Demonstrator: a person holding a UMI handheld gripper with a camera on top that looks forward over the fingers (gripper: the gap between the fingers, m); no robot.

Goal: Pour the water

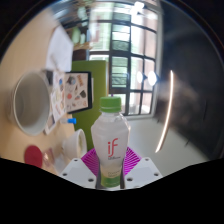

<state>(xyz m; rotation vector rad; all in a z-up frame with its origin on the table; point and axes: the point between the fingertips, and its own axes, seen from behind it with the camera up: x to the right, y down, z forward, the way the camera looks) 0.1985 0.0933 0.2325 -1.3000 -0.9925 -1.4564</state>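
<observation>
A clear plastic bottle with a green cap and a white "if" label stands upright between my gripper's two fingers. Both magenta pads press against the bottle's sides, so the gripper is shut on it. The bottle's base is hidden below the fingers. A white cup with its open mouth tilted toward me sits to the left, beyond the fingers. A small white cup or lid stands just left of the bottle.
A pink round object lies at the left by the fingers. A green panel and a patterned paper stand behind the cup. Large windows fill the background.
</observation>
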